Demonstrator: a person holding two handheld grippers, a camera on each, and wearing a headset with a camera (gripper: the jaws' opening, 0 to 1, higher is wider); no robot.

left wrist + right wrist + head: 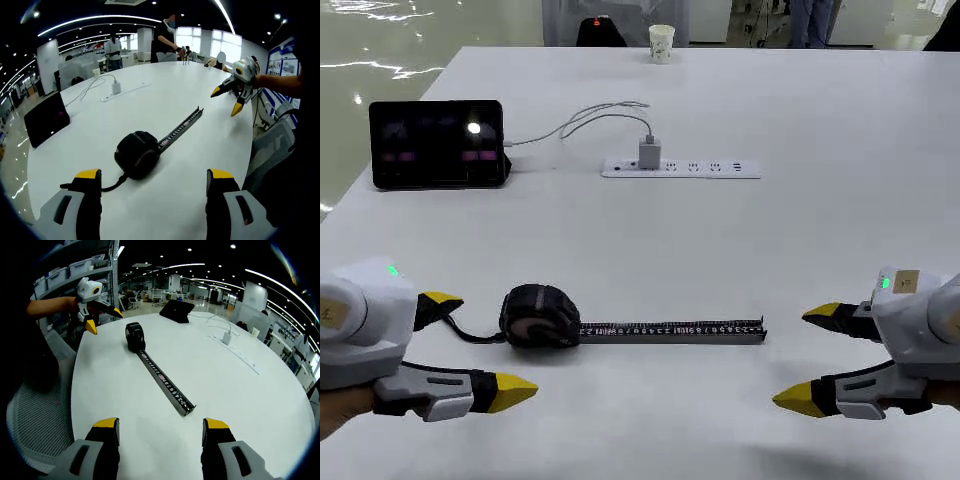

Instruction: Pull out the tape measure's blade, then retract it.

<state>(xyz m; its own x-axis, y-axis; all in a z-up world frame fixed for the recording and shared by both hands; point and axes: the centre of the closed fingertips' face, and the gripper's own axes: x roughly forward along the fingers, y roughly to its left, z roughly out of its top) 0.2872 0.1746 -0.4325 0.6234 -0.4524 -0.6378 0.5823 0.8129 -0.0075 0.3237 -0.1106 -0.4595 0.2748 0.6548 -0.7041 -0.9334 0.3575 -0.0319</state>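
Now on the white table (pixel 720 240): a black tape measure (pixel 538 316) lies on its side, near the front edge and between the two grippers.
Blade (pixel 670 330): drawn out flat along the table toward the person's right, printed scale up, ending in a small end hook (pixel 761 328). It lies out without recoiling, so the lock is probably engaged.
Wrist strap (pixel 470 332): trails from the case toward the person's left.
Left gripper (pixel 497 343): jaws spread and holding nothing. It hovers just beside the case, which sits ahead of and between the yellow tips in the left gripper view, a stance suited to steadying or gripping the case.
Right gripper (pixel 790 358): jaws spread and empty, near the end hook but apart from it. The right gripper view lines the blade's tip up just ahead of the gap.
Stage, as judged: the pull-out looks done and retraction remains.
Risk, as judged: a freed blade may whip back, so guiding the hook seems prudent.
Background: a dark tablet (pixel 438 143), a power strip (pixel 680 168) with a charger (pixel 650 153), and a paper cup (pixel 662 43), all well apart from the work.
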